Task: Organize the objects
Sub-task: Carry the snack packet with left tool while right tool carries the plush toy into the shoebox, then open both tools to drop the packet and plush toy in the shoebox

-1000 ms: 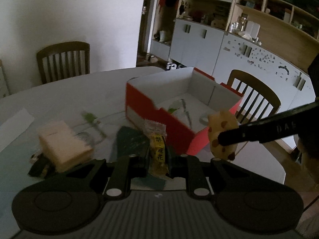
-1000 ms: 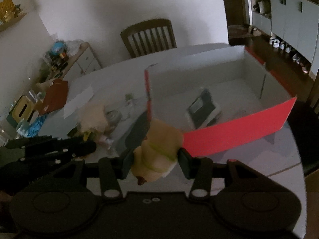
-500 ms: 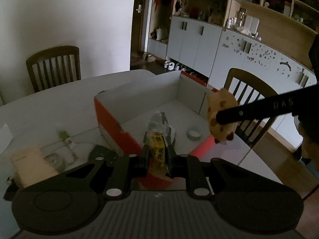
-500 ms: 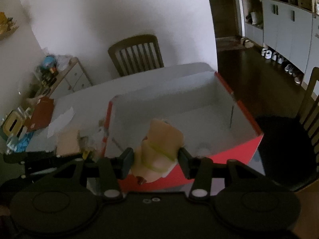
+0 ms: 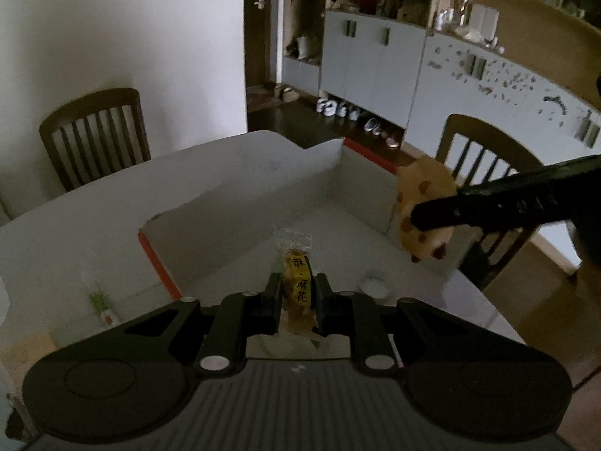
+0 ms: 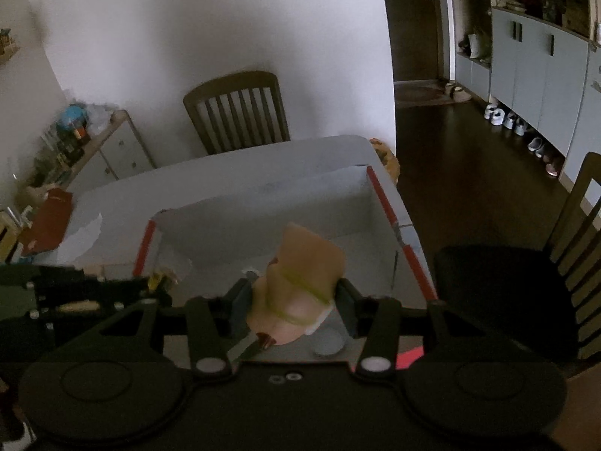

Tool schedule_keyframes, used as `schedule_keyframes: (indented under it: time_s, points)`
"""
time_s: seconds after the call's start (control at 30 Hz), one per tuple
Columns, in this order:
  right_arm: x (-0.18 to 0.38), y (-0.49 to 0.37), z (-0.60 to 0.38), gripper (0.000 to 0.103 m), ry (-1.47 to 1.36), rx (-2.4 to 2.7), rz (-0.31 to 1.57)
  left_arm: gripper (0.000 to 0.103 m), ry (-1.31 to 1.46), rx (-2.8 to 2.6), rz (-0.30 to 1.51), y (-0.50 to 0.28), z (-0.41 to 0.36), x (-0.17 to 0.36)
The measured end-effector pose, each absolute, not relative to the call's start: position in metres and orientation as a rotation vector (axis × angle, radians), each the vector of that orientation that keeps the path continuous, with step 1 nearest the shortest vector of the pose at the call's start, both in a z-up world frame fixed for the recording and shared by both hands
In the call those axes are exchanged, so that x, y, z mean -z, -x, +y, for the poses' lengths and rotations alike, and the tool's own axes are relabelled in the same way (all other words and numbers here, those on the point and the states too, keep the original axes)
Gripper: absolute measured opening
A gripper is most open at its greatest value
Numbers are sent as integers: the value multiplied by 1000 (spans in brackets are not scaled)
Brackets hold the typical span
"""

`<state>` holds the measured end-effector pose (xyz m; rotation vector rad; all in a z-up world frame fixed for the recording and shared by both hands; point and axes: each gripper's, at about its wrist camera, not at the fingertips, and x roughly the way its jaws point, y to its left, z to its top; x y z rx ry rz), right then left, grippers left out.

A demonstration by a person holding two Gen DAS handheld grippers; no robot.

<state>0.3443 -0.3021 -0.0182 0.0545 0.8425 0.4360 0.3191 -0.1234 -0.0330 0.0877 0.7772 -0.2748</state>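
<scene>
1. Left wrist: your left gripper (image 5: 298, 295) is clamped tight on a snack packet (image 5: 298, 285). The packet's long axis runs straight out along the fingers, clear end forward, over the inside of the box (image 5: 240, 203).
2. Only this view shows your right gripper from the side: one dark finger (image 5: 488, 206) crosses a spotted plush toy (image 5: 422, 206) at the box's right wall. The spots show only from here.
3. Also only here: a small white ring (image 5: 372, 285) on the box floor, and a green item (image 5: 98, 300) on the table (image 5: 75, 233) left of the box.
4. Right wrist: your right gripper (image 6: 293, 306) is part-closed, pads pressing the toy (image 6: 300, 285) on both sides. The toy's long axis points forward and up, tilted right, over the box (image 6: 263, 203) interior.
5. Only this view shows the toy's yellow-green band, the box's red right rim, and your left gripper (image 6: 90, 300) at far left with the packet's (image 6: 159, 282) yellow tip; its grip is too dark to read from here.
</scene>
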Motion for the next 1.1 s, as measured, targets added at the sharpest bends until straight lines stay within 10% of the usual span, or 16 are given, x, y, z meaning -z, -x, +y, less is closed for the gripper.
schedule_keyframes:
  time_s: [1.1]
  points:
    - [97,-379,-258,49,174,-574,1088,17,-307,171,1153,-419,-151,113]
